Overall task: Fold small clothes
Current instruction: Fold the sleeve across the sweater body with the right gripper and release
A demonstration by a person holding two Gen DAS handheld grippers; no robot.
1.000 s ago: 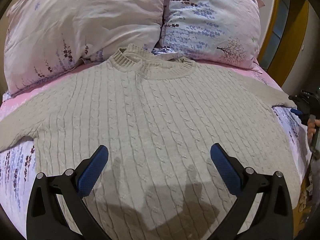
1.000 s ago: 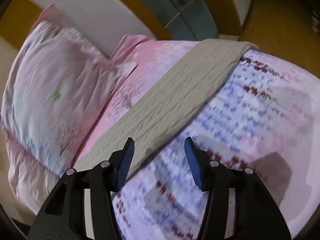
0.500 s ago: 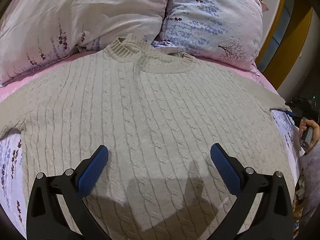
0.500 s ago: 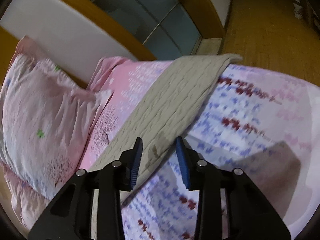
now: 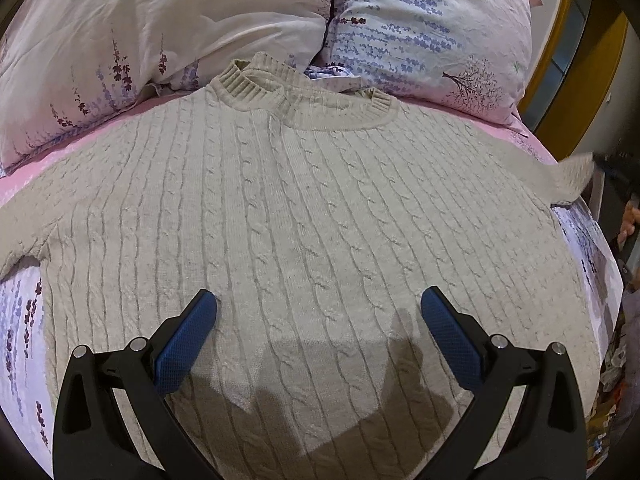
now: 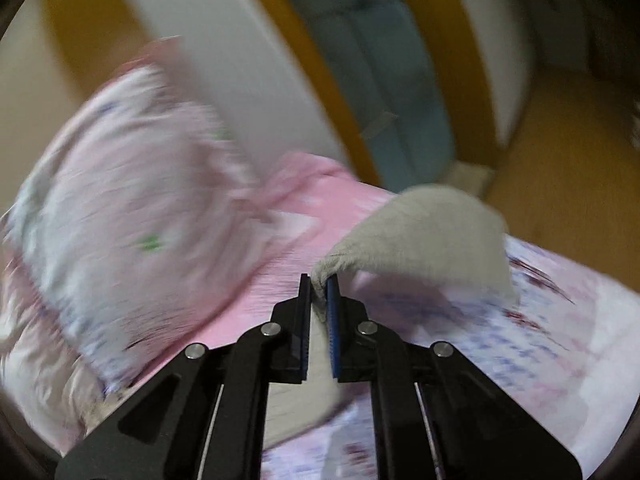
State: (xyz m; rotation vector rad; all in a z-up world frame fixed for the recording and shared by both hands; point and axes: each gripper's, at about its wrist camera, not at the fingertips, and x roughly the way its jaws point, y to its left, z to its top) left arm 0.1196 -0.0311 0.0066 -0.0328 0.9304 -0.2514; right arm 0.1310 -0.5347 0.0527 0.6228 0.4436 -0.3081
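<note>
Left wrist: left tool spread wide above the sweater, flat mid-bed, collar toward the head-end pillows. Right wrist, blurred: right tool clamped on the sleeve, now lifted at the bed's side edge; before, its jaws stood apart. Thin pinch probably slips.

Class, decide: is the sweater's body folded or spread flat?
Spread flat: sweater lies open on the bed; right gripper lifts only one sleeve.

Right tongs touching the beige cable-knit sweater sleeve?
Touching. Right wrist view: right tongs shut on the beige cable-knit sweater sleeve, fabric pinched between the pads and lifted.
</note>
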